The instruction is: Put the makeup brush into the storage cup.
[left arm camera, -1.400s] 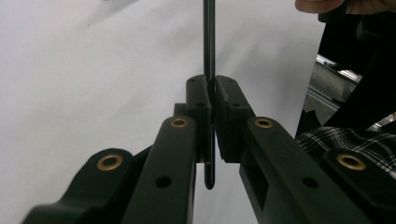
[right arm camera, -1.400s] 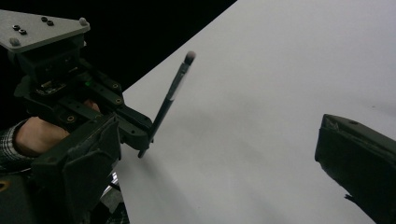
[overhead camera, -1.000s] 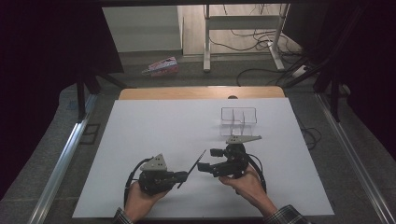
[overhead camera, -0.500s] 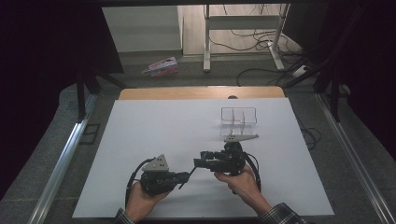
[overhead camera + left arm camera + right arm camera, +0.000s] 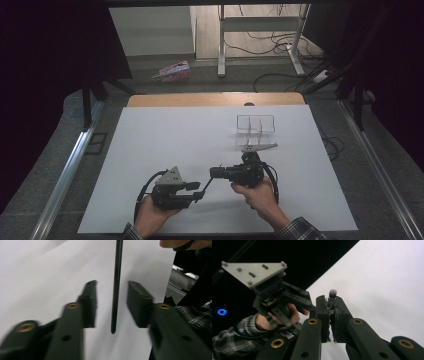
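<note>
Rod (image 5: 115,290) between parted left tongs (image 5: 112,303), right tongs (image 5: 331,315) clamping it, mid-table.

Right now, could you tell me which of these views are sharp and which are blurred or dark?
High view: white table bright and sharp, surroundings dark. Left gripper view: the near jaws smear with blur, the thin black rod stays crisper. Right gripper view: rod tip soft, upper left black.

Worktop (image 5: 150,150) wide open on the left; clear rack (image 5: 255,125) stands just beyond the right gripper (image 5: 214,173).
</note>
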`<state>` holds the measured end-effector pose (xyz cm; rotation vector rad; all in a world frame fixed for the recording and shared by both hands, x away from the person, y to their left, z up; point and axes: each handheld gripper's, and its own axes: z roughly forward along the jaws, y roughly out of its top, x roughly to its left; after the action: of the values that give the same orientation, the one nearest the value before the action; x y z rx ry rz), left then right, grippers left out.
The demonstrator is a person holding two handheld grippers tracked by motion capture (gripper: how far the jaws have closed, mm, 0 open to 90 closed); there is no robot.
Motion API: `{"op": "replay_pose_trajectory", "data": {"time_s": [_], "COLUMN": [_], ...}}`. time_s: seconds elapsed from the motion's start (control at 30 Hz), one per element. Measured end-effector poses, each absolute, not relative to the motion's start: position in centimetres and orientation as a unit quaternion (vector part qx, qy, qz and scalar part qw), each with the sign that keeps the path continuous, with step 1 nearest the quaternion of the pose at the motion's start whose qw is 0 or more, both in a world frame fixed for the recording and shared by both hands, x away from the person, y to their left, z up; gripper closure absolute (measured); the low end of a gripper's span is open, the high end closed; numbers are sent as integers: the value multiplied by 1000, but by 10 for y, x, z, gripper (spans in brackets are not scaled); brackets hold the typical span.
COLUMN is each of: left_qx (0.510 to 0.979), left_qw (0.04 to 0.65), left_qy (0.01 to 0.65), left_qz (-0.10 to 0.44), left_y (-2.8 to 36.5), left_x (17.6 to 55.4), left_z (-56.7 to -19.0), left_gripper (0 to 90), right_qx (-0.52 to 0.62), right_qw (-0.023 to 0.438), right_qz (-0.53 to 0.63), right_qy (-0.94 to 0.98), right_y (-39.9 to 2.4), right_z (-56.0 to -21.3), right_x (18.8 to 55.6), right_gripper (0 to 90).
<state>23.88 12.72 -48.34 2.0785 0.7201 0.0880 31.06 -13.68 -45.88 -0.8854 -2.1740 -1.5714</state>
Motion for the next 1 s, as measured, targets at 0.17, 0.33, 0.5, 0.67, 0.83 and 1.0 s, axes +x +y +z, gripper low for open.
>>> {"op": "replay_pose_trajectory", "data": {"time_s": [0.17,0.33,0.5,0.67,0.83,1.0], "left_qx": [850,858,863,860,858,855], "left_qw": [430,407,385,383,388,388], "left_qy": [301,306,316,327,325,329], "left_qz": [52,69,86,85,91,100], "left_y": [127,125,126,130,135,142], "left_x": [240,239,238,237,234,231], "left_z": [-485,-487,-488,-487,-485,-486], "left_gripper": [336,189,65,34,34,29], "right_qx": [-305,-306,-300,-298,-302,-300], "right_qw": [140,121,91,76,73,67], "right_qz": [-546,-531,-518,-510,-512,-517], "right_qy": [-768,-781,-796,-803,-800,-799], "right_y": [-139,-139,-138,-137,-140,-144], "right_z": [-458,-455,-453,-451,-450,-447], "right_x": [310,308,306,304,304,303], "right_gripper": [848,848,848,848,848,847]}}
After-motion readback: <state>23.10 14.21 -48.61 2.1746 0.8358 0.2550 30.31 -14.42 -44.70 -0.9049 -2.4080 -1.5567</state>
